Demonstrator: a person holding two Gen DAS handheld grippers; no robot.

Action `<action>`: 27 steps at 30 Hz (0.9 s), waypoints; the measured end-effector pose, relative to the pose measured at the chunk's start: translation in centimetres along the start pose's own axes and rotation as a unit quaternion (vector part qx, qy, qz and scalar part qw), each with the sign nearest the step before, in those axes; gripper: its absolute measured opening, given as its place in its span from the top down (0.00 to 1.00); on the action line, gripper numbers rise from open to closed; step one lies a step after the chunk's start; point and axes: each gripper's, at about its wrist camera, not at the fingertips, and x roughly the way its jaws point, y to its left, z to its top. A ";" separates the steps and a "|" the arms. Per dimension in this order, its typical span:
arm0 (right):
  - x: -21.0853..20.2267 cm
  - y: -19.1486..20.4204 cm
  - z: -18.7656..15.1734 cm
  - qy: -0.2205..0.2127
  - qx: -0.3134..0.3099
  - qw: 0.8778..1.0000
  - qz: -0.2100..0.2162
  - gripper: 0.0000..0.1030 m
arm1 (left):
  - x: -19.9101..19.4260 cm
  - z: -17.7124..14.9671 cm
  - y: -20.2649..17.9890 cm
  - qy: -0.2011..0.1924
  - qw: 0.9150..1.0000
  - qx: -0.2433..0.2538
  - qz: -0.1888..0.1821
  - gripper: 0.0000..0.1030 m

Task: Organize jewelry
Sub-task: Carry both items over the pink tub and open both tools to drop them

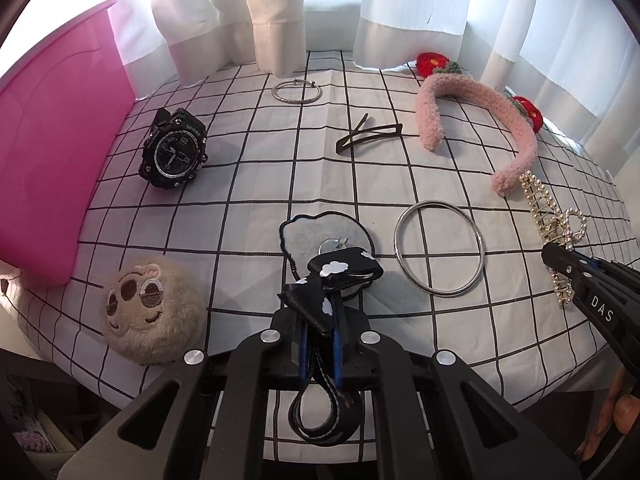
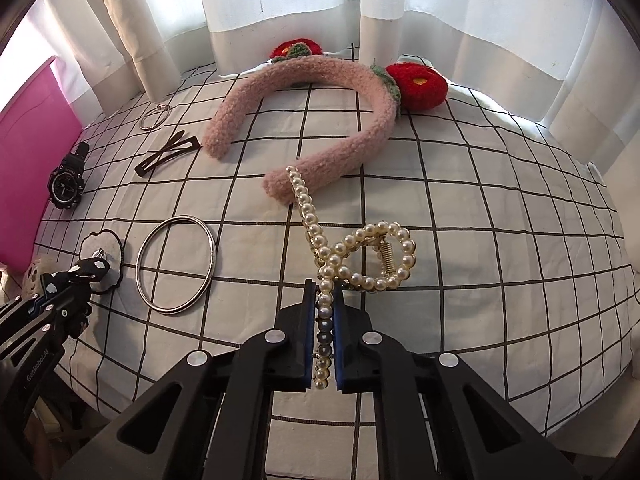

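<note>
- Left gripper (image 1: 320, 332): jaws clamped on a black bow (image 1: 332, 280) with white clouds; its loop hangs back between the fingers.
- Right gripper (image 2: 323, 328): jaws clamped on one arm of the pearl hair claw (image 2: 360, 256).
- Silver bangle (image 1: 439, 248) lies at 3 o'clock of the bow, between both grippers.
- Pink headband (image 2: 304, 120) touches the claw's far tip at 12 o'clock.
- Watch (image 1: 174, 148) sits at 10 o'clock, beside the pink box (image 1: 52, 152).
- Plush face (image 1: 150, 312) rests at 9 o'clock.
- Brown clip (image 1: 368, 136) and thin bracelet (image 1: 296, 91) lie far, near the curtains (image 1: 280, 12).
</note>
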 end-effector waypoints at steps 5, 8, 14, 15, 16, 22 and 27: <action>-0.5 0.3 0.0 -0.002 -0.003 1.000 0.002 0.92 | -1.5 0.4 0.4 -0.021 1.000 0.001 -0.001 0.92; -1.1 0.7 0.1 -0.007 -0.006 1.000 0.007 0.92 | -2.4 0.6 0.7 -0.028 1.000 -0.001 -0.005 0.92; -2.6 1.6 0.8 -0.025 -0.011 1.000 0.014 0.92 | -4.6 1.4 1.4 -0.054 0.998 -0.005 -0.007 0.92; -3.0 1.8 1.1 -0.029 -0.012 0.999 0.016 0.92 | -5.0 1.7 1.6 -0.060 0.998 -0.006 -0.007 0.92; -3.4 2.1 1.3 -0.033 -0.014 0.999 0.017 0.92 | -5.5 1.9 1.7 -0.066 0.998 -0.008 -0.007 0.92; -6.2 4.2 3.2 -0.066 -0.030 0.997 0.027 0.93 | -9.2 3.8 3.3 -0.114 0.993 -0.010 -0.007 0.92; -8.8 7.3 5.2 -0.099 -0.056 0.993 0.039 0.93 | -12.7 5.6 5.6 -0.154 0.988 -0.026 -0.007 0.92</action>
